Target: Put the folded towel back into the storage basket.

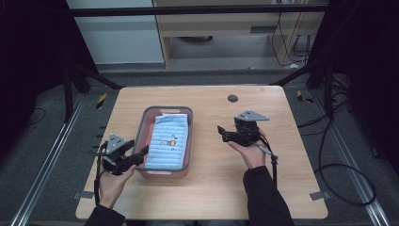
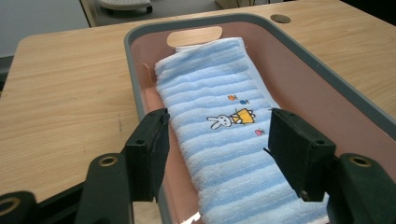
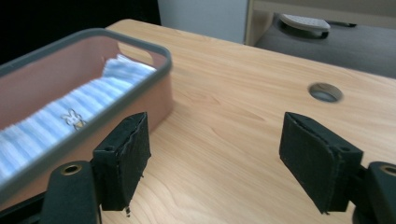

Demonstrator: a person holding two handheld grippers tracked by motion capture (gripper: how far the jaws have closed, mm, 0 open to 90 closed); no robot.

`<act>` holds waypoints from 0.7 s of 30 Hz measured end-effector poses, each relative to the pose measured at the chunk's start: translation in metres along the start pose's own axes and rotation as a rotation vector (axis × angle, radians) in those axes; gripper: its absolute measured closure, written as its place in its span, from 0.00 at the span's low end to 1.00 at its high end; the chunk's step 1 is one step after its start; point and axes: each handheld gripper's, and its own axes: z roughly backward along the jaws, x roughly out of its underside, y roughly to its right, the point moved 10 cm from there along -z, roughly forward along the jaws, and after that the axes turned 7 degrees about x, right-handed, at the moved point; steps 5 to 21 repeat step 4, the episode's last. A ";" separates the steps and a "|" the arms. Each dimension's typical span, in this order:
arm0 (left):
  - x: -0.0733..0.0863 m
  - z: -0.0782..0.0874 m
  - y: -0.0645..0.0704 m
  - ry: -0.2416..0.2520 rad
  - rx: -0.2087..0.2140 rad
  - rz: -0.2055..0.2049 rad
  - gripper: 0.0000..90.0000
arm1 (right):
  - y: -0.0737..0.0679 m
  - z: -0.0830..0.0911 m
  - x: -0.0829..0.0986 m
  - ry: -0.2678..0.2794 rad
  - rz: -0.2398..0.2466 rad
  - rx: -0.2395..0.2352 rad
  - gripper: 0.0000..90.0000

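Wooden table (image 1: 211, 188) bearing a pink basin (image 1: 139, 136); inside lies a folded blue striped towel (image 2: 219, 121). My left gripper (image 2: 215, 140) spreads wide, empty, over its near end; my right gripper (image 3: 215, 154), wide open and empty, hovers beside the basin.

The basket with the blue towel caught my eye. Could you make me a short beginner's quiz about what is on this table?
1. True or false: the towel lies inside the basket.
2. Which hand-held gripper is nearer the basket? A) the left hand-held gripper B) the right hand-held gripper
3. Fill in: the little picture on the towel shows a ____.

Key:
1. True; it lies folded flat in the basket.
2. A; in the left gripper view its open jaws stand on either side of the towel, while the right one, also open, is over bare table.
3. Rabbit.
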 end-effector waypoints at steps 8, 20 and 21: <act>0.000 0.002 -0.007 0.007 -0.003 -0.013 0.38 | 0.018 0.016 0.014 0.002 -0.016 0.020 0.26; 0.000 0.002 -0.007 0.007 -0.003 -0.013 0.38 | 0.018 0.016 0.014 0.002 -0.016 0.020 0.26; 0.000 0.002 -0.007 0.007 -0.003 -0.013 0.38 | 0.018 0.016 0.014 0.002 -0.016 0.020 0.26</act>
